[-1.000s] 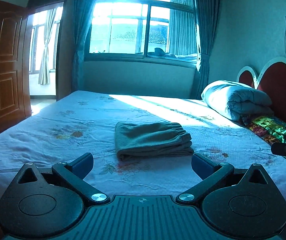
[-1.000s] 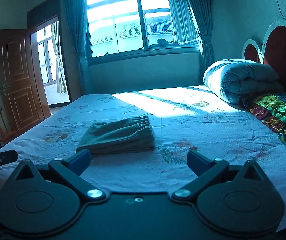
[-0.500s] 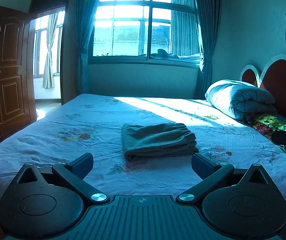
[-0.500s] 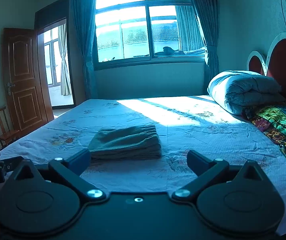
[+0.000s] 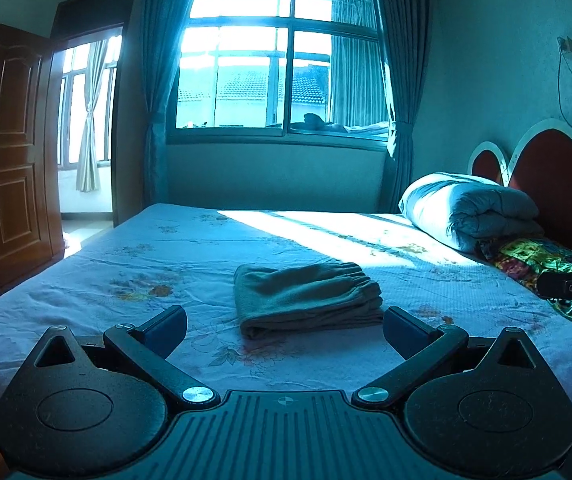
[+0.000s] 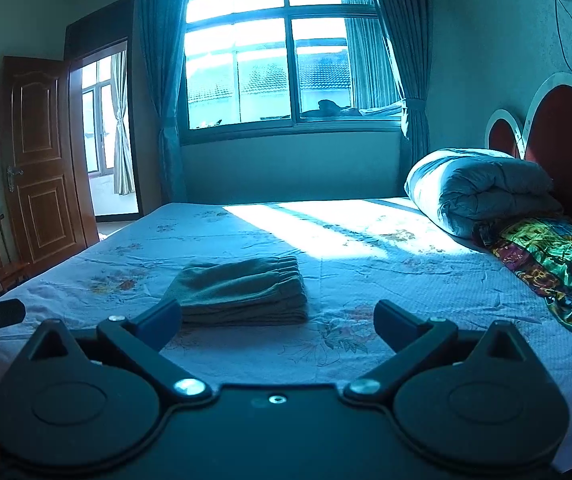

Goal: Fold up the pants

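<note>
Evidently the folding was finished, or very nearly so: the pants lay as a compact, layered rectangle on the bed, near its front middle, with the gathered elastic waistband turned toward the far right and the folded edge facing the cameras. Stacked that way, the bundle rested flat on the floral sheet and looked unlikely to spring apart, which was probably why neither tool touched it.

The left gripper hung just short of the bed's near edge with its jaws spread wide and nothing between them; the pants sat beyond its fingertips, clear of both. The right gripper was likewise wide and empty, held level and a little to the right, so that the bundle appeared past its left finger. Each tool showed at the border of the other's view, well apart, which suggested hands drawn off to either side rather than poised for another fold.

A rolled duvet and a colourful patterned cloth occupied the headboard end, well away from the pants, leaving the middle of the mattress as working space.
</note>
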Demonstrator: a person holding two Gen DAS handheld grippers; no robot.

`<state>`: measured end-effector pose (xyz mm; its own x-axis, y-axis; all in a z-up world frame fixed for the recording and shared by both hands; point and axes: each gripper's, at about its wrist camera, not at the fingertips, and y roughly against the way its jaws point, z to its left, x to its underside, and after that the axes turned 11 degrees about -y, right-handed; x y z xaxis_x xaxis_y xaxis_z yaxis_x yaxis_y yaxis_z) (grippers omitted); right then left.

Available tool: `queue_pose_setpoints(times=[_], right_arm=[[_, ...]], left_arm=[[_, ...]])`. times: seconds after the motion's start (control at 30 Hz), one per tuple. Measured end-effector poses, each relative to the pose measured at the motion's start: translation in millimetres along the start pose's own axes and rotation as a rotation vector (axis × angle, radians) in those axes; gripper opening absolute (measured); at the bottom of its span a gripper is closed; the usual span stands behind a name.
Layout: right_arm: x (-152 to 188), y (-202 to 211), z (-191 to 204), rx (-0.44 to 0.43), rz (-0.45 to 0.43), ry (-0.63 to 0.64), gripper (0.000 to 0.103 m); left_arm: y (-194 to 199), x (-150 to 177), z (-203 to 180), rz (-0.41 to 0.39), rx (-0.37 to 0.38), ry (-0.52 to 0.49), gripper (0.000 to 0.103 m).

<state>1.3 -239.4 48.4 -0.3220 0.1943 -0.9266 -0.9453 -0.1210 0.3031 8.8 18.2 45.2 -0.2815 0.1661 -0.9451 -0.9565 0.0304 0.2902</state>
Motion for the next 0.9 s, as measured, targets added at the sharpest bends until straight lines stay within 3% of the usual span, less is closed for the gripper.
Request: queue_pose_setpoints(times=[0.9], right_arm=[[3.0,0.1,7.3,-0.017,0.012,0.017,0.097]], left_arm=[[-3.7,3.3,-3.5,0.002,0.019,-0.015,0.103]])
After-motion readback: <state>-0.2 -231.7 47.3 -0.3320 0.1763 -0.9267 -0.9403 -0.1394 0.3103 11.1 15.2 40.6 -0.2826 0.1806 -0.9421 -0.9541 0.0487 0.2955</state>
